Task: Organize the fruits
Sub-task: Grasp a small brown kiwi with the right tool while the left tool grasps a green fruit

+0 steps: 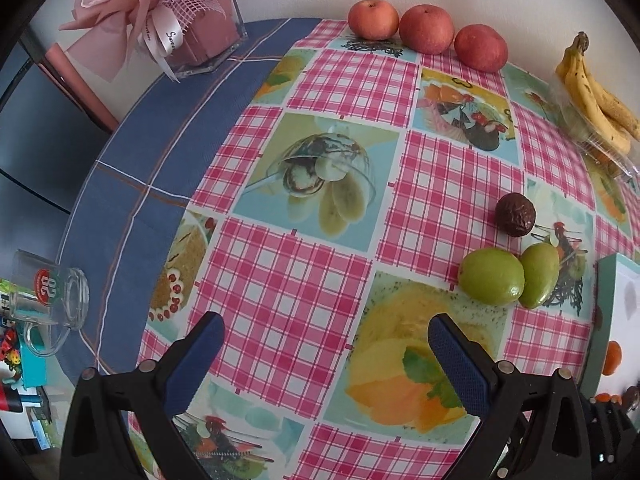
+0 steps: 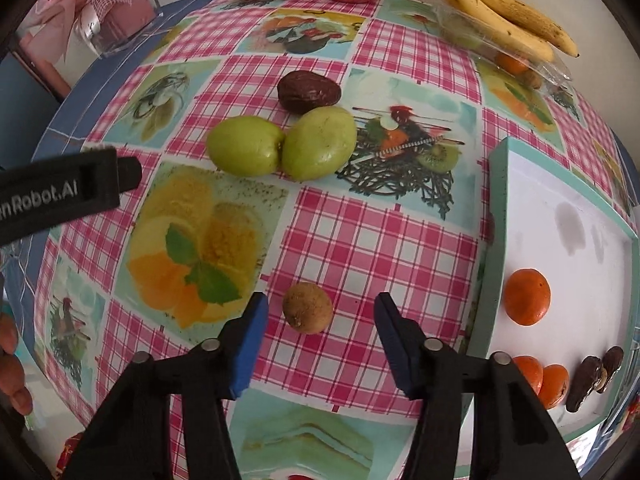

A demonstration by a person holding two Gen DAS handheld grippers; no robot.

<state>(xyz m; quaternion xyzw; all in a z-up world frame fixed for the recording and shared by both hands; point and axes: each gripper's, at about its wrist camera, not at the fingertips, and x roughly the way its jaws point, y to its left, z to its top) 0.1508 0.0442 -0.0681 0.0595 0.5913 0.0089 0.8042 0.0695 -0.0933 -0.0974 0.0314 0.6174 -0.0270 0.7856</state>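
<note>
Right wrist view is showing the right gripper (image 2: 320, 328) hovering low over the checked tablecloth (image 2: 360, 240), jaws spread wide and gripping nothing. A small brown round fruit (image 2: 307, 308) is lying between the two blue pads, touching neither. Open cloth is extending ahead of the fingertips up to two green fruits (image 2: 280, 146), which are touching each other; a dark wrinkled fruit (image 2: 308, 91) is sitting just behind them. To the right, a white tray with a teal rim (image 2: 496, 216) is holding three oranges (image 2: 526, 297) and dark brown pieces (image 2: 596, 376) near its front corner. The left gripper's black body is entering from the left edge.

Left wrist view is showing the left gripper (image 1: 326, 340) raised above bare cloth, jaws wide apart and empty. Three red apples (image 1: 426, 29) are lining the far edge by the wall, bananas (image 1: 600, 96) are resting on a clear plastic package (image 1: 604, 148) at the far right, a glass mug (image 1: 52, 304) is lying on its side on the blue cloth (image 1: 160, 132), and a pink wrapped bouquet (image 1: 160, 8) is leaning into a clear box at the back left.
</note>
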